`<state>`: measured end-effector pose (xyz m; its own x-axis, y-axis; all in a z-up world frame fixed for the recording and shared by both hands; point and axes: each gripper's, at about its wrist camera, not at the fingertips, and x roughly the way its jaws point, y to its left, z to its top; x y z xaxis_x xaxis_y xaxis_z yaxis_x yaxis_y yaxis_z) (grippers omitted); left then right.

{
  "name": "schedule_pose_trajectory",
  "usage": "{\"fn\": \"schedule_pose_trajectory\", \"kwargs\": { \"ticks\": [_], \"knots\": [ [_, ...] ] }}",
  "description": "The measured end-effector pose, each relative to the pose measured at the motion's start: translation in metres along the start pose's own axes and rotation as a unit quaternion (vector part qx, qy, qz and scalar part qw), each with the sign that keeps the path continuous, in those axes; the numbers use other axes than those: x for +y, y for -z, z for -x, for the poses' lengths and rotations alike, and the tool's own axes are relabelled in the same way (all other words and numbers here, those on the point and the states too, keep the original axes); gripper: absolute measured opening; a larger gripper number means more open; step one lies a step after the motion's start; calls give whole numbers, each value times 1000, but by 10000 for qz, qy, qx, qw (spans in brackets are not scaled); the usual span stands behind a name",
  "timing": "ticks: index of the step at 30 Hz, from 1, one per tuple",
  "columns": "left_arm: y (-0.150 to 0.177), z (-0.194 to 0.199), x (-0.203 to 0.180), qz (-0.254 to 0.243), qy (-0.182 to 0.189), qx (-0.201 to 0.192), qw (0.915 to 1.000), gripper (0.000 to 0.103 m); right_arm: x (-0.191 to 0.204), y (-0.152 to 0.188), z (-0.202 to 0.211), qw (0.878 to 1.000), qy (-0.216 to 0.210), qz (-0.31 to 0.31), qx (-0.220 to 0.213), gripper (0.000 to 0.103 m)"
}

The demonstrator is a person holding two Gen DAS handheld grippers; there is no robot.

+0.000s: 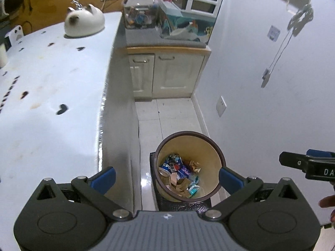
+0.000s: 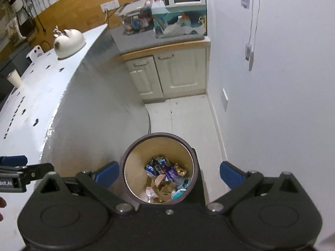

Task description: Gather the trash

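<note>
A round trash bin with a dark rim and cream inside stands on the floor beside the white table. It holds a crushed blue soda can, brown paper scraps, a gold wrapper and teal wrappers. My left gripper hovers above the bin, open, nothing between its blue pads. My right gripper also hangs over the bin, open and empty. Each gripper's finger shows at the edge of the other's view.
The white table with dark spots fills the left, bearing a white cat-shaped dish. A cream cabinet with clutter on top stands at the back. The white wall closes the right. Tiled floor lies between.
</note>
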<state>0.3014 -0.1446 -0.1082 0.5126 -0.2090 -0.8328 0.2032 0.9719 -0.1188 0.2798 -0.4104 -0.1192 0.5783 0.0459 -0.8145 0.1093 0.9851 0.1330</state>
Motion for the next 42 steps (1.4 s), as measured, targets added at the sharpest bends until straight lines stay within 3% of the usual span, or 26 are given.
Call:
{"fn": "schedule_pose_trajectory", "kwargs": {
  "ticks": [14,23,42],
  "knots": [
    [42,102,21,-71,5,-774,9970,103,34,39,95,9976,95,138,-670,103],
    [70,146,36,-190,-76,-1121,9935,103,59,69,138,9949,138,203,-977,103],
    [125,204,57,-141,-235,-1478,9886,103,106,125,198,9893,126,440,-1383,103]
  ]
}}
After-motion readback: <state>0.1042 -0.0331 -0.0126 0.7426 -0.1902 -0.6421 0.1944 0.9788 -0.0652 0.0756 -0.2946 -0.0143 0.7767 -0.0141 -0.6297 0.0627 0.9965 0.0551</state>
